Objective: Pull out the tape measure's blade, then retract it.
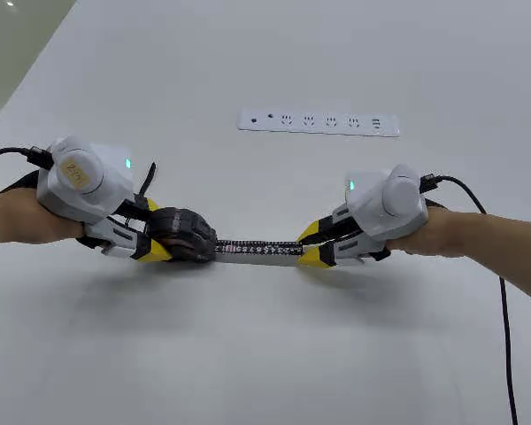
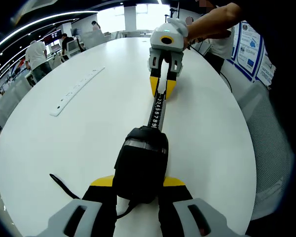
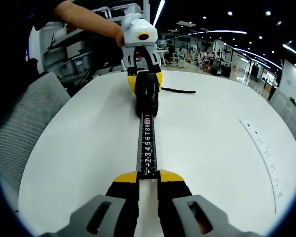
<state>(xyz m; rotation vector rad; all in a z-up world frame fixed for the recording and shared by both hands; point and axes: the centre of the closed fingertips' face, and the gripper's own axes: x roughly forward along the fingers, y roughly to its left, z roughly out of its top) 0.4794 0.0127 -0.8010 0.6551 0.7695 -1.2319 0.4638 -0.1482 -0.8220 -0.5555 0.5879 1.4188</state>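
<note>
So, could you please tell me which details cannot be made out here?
- Right gripper view: the right gripper hides the hook on the blade.
- Left gripper view: the left gripper covers the sides of the case.
- Head view: the blade's numerals are too small to read.
- Right gripper view: sockets on the power strip are too small.

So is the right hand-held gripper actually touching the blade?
Touching: in the right gripper view, the right hand-held gripper has its yellow tips pinched on the end of the blade.

L gripper clamps black tape measure btwn fingers on table, blade stretched to R gripper pinching its tip, power strip at left.
</note>
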